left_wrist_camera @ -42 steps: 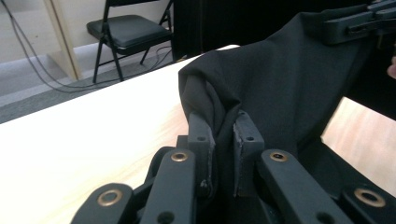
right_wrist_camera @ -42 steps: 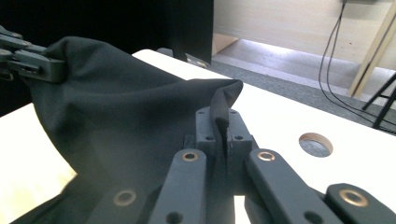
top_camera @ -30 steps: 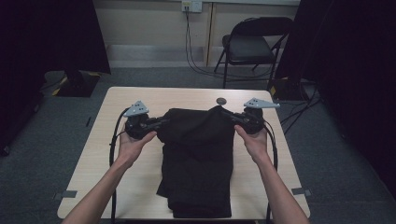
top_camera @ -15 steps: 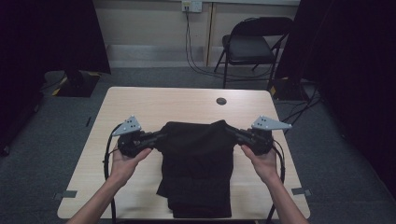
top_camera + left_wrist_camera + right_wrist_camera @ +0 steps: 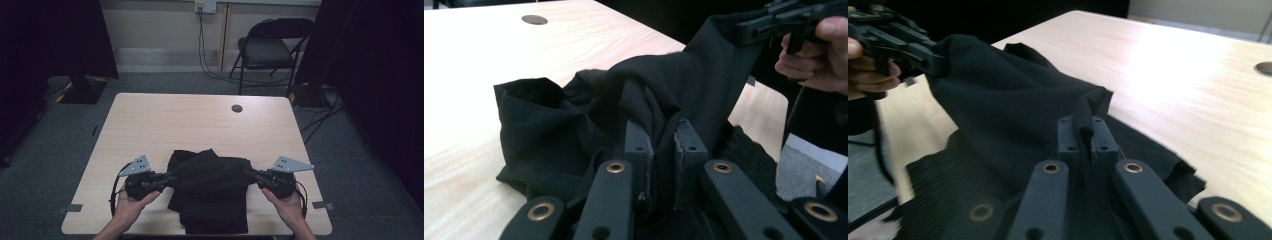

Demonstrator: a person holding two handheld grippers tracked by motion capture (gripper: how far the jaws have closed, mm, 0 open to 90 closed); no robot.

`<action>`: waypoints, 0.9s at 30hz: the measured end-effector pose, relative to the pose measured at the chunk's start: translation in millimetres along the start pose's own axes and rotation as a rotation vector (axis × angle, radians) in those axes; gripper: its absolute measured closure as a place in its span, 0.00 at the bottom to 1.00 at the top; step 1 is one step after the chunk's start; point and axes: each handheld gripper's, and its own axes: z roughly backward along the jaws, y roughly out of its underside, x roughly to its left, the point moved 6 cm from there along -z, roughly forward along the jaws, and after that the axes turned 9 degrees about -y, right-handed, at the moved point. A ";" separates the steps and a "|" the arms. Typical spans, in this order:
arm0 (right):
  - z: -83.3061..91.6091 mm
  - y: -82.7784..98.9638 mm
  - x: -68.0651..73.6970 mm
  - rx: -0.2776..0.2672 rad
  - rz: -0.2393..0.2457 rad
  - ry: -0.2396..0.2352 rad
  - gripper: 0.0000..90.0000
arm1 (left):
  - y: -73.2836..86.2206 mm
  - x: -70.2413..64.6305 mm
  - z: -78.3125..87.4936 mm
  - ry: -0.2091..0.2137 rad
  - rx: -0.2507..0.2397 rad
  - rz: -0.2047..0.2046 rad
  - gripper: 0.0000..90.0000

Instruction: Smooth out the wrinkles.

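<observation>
Lying near the six o'clock edge of the table, one black garment carries no label, brand mark or writing that can be read in any view. One garment, two grippers and two hands make up the count at the table, along with one round dark cable hole in the top toward twelve o'clock and one folding chair on the floor past the far edge. At about nine o'clock of the garment, the left gripper has its jaws drawn narrow and pinching a bunched fold of the cloth; the left gripper view shows the fabric squeezed up between the two pads. At three o'clock of the garment, the right gripper is clamped tight on another fold, a thin ridge of cloth standing between its pads in the right gripper view. An upper layer of the garment is stretched between the two grips, while the rest lies folded on the wood beneath it. A left hand and a right hand hold the grippers from the six o'clock side.
</observation>
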 end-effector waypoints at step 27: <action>-48.8 26.9 5.4 0.158 -0.015 -0.051 0.78 | 4.0 -2.7 -50.2 -0.017 0.160 -0.033 0.53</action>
